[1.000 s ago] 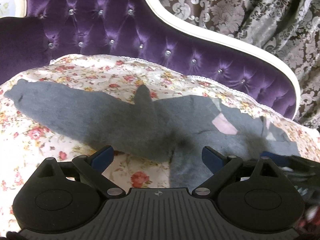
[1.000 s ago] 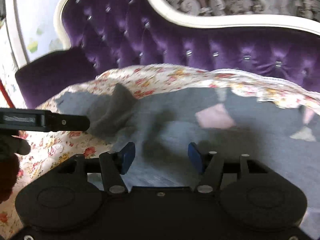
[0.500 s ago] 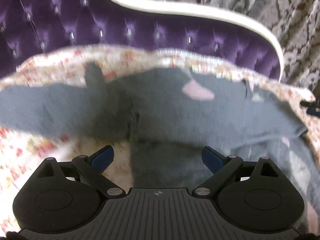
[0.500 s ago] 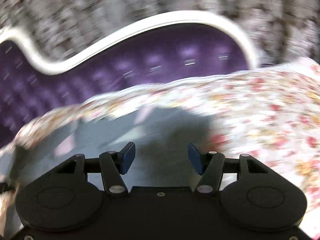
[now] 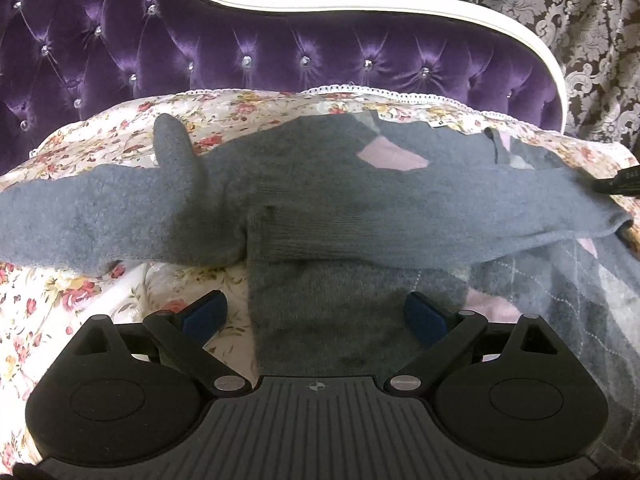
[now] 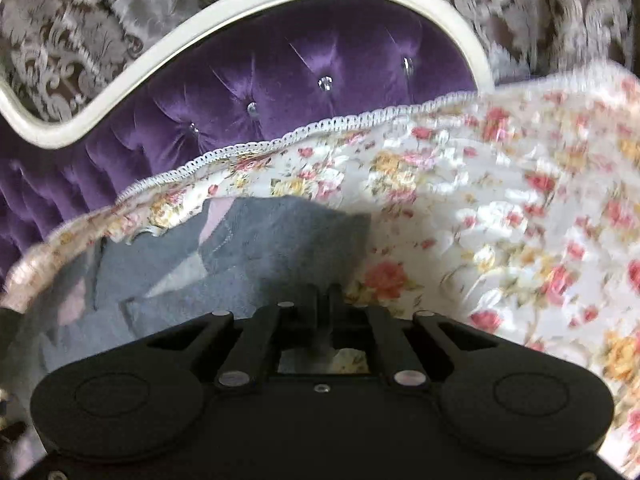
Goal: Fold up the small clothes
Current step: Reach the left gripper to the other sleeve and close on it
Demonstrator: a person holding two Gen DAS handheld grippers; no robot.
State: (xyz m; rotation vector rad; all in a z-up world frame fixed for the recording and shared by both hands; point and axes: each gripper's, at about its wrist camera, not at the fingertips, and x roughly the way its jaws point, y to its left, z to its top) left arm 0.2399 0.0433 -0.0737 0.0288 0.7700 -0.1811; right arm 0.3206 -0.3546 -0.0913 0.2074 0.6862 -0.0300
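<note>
A grey knit sweater [image 5: 320, 200] with pink patches lies spread on the floral cover [image 5: 80, 292]. One sleeve [image 5: 80, 220] runs off to the left, and a grey flap [image 5: 172, 148] sticks up near it. The other sleeve ends in a cuff [image 5: 608, 220] at the right. My left gripper [image 5: 316, 314] hovers open over the sweater's lower part, pads wide apart and off the cloth. My right gripper [image 6: 324, 292] is closing to a pinch on the edge of the grey knit [image 6: 248, 256]; it also shows as a dark tip [image 5: 618, 182] by the cuff.
The purple tufted sofa back [image 5: 280, 40] with its white frame rises behind the cover. A patterned curtain [image 5: 580, 20] hangs beyond it. Bare floral cover [image 6: 500, 220] stretches to the right of the sweater in the right wrist view.
My right gripper swung from the sweater's middle to its right end and shut there. My left gripper shifted right and lower over the sweater body, staying open.
</note>
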